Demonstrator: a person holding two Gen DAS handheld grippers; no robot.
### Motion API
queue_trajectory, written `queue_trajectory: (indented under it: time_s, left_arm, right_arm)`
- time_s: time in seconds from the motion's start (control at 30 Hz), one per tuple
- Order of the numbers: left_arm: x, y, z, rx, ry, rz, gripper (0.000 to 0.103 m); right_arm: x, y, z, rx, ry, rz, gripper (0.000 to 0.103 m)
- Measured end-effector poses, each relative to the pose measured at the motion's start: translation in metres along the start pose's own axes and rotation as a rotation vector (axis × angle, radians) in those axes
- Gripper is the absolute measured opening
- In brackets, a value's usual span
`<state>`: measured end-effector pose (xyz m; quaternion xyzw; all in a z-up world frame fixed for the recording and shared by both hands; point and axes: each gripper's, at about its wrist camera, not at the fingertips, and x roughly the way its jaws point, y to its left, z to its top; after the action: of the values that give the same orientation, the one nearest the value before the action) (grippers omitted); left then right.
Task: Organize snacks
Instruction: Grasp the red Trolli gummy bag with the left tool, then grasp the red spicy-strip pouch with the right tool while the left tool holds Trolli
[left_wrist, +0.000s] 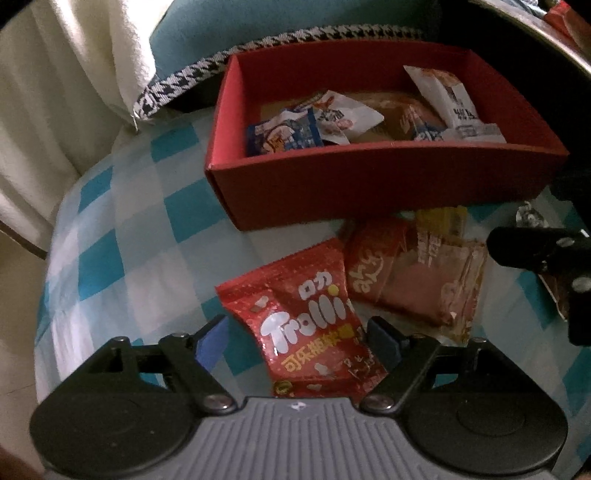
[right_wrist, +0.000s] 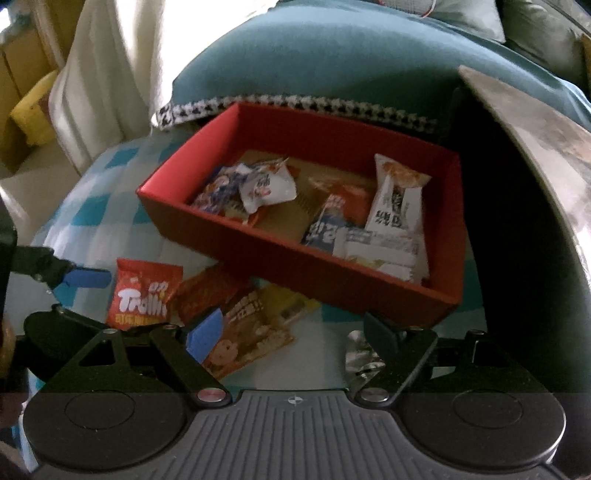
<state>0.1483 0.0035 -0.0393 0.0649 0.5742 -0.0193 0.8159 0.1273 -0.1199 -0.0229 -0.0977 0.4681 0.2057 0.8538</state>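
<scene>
A red box (left_wrist: 369, 184) (right_wrist: 295, 266) stands on the blue-checked cloth and holds several snack packets. In front of it lie a red Trolli packet (left_wrist: 306, 325) (right_wrist: 142, 295), a red-brown packet (left_wrist: 376, 266) (right_wrist: 207, 291), a clear biscuit packet (left_wrist: 450, 273) (right_wrist: 251, 332) and a yellow packet (left_wrist: 441, 218) (right_wrist: 291, 304). My left gripper (left_wrist: 295, 338) is open, its fingers on either side of the Trolli packet. My right gripper (right_wrist: 291, 338) is open and empty, over the biscuit packet; it also shows in the left wrist view (left_wrist: 546, 258).
A teal cushion (right_wrist: 332, 59) with houndstooth trim lies behind the box. A white blanket (left_wrist: 74, 74) hangs at the left. A silver wrapper (right_wrist: 360, 354) lies by my right finger. A dark tray edge (right_wrist: 535, 147) rises at the right.
</scene>
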Motion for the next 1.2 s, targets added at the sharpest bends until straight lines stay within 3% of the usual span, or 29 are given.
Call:
queue_trajectory:
  time_s: [0.13,0.3,0.63,0.9,1.1,1.2]
  left_arm:
    - [0.009,0.002,0.000,-0.025,0.030,-0.015,0.075]
    - [0.008,0.010,-0.002,-0.057,0.043,-0.043,0.053]
    - [-0.003,0.025,-0.029,-0.032,0.067,-0.027,0.050]
    - [-0.007,0.033,-0.039,-0.024,0.063,-0.029,0.050]
    - [-0.007,0.033,-0.041,-0.010,0.063,-0.025,0.051]
    - [-0.009,0.032,-0.043,-0.002,0.064,-0.021,0.051]
  right_arm:
    - [0.006,0.000,0.002,0.000,0.013,0.009,0.088]
    - [0.017,0.008,0.006,-0.039,0.041,0.027,0.088]
    - [0.040,0.042,0.020,-0.156,0.070,0.050,0.089]
    - [0.071,0.062,0.014,-0.230,0.145,0.051,0.089]
    - [0.077,0.073,0.010,-0.281,0.130,0.013,0.091]
    - [0.074,0.076,0.006,-0.289,0.131,0.013,0.087]
